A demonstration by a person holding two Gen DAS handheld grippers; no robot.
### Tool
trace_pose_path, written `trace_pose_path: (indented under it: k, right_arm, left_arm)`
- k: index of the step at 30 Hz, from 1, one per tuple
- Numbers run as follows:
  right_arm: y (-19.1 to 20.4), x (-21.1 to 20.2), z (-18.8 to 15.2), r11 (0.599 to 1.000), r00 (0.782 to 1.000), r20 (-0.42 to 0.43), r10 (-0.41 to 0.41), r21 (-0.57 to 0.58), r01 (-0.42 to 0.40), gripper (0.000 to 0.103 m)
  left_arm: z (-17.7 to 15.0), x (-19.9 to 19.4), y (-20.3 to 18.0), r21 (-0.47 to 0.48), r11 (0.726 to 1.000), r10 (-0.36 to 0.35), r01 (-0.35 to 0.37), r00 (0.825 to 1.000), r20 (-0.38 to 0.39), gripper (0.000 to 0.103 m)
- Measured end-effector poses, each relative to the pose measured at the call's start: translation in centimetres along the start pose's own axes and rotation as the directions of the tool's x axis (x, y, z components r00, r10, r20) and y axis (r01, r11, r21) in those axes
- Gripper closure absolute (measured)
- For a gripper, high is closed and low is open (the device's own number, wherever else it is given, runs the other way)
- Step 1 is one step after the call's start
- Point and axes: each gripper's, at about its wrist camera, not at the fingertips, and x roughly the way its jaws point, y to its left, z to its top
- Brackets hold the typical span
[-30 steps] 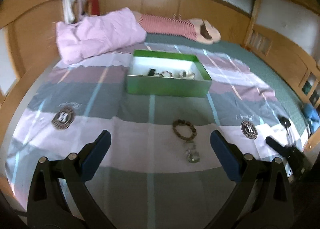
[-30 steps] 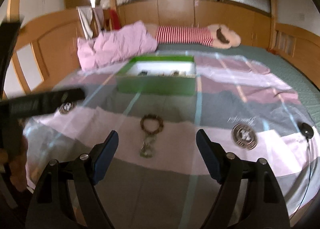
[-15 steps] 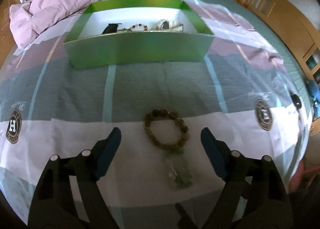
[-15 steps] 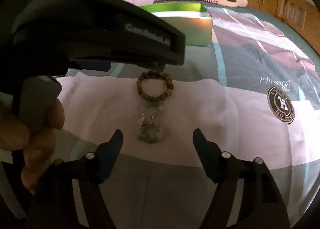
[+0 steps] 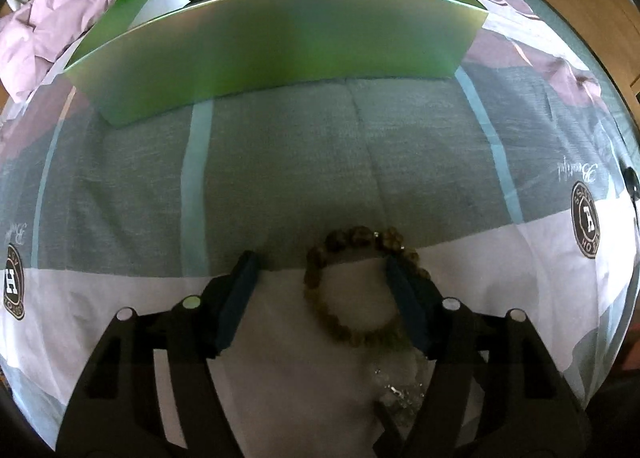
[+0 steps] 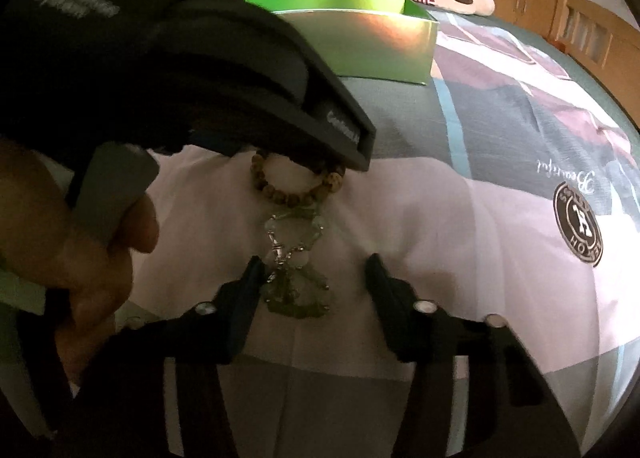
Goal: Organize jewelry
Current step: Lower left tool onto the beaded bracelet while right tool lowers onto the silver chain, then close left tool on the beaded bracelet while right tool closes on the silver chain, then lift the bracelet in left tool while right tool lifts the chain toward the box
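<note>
Left wrist view: the left gripper (image 5: pixel 322 284) is closing. The brown bead bracelet (image 5: pixel 352 290) lies on the bedspread (image 5: pixel 280 162) between its blue pads, not squeezed. The green box (image 5: pixel 276 46) sits farther off.

Right wrist view: the right gripper (image 6: pixel 314 286) is closing around the clear green bracelet (image 6: pixel 298 282), which lies flat, touching the left pad only.

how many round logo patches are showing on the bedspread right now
2. One logo patch lies at the bedspread's right edge, the other logo patch at its left edge. More may sit out of view.
</note>
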Motion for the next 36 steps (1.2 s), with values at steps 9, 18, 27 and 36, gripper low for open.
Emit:
trace_pose_path:
  k: [9, 18, 27, 36]
  right_arm:
    - [-0.5, -2.3, 0.2, 0.999, 0.998, 0.06, 0.03, -0.012, -0.03, 0.094]
    - [-4.0, -7.8, 2.3, 0.992, 0.972, 0.228, 0.06, 0.098, -0.085, 0.094]
    - [-4.2, -18.1, 4.0, 0.985, 0.888, 0.436, 0.15, 0.007, -0.17, 0.094]
    - [-2.9, -22.8, 3.5, 0.99, 0.823, 0.55, 0.142, -0.064, -0.128, 0.094]
  left_arm:
    - [0.2, -1.6, 2.4, -0.062, 0.998, 0.039, -0.034, 0.996, 0.08, 0.092]
    - [-0.6, -12.0, 8.3, -0.174, 0.985, 0.059, -0.006, 0.952, 0.299, 0.092]
    - [-7.5, -25.5, 7.9, -0.103, 0.993, 0.016, 0.05, 0.829, 0.56, 0.092]
    - [-15.5, -28.2, 7.4, -0.075, 0.997, 0.034, 0.02, 0.749, 0.662, 0.092]
